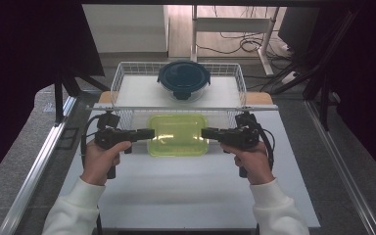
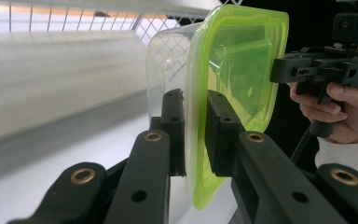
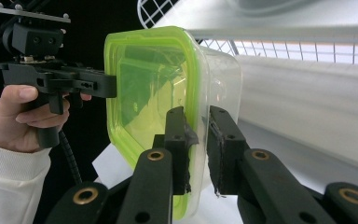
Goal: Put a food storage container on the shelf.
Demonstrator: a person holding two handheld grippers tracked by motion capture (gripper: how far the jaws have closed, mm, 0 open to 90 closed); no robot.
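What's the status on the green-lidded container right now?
Left gripper and right gripper both shut on rectangular clear plastic container with green lid. White wire basket directly ahead.

1. Clear plastic container (image 1: 177,135) topped by a translucent lime-green lid (image 2: 235,70).
2. Black left hand-held gripper (image 1: 147,134) and right hand-held gripper (image 1: 206,133), brass-coloured rivets.
3. White wire basket (image 1: 120,78), grid pattern.
4. Dark blue-lidded round bowl (image 1: 183,79).
5. White tabletop (image 1: 176,191); white sleeves (image 1: 73,205).

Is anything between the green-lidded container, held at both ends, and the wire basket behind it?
Yes: the basket's near wire wall and its top rail stand directly behind the container, which the left tongs and right tongs clamp at its lid rim. Inside, a round dark-lidded container takes the back middle.
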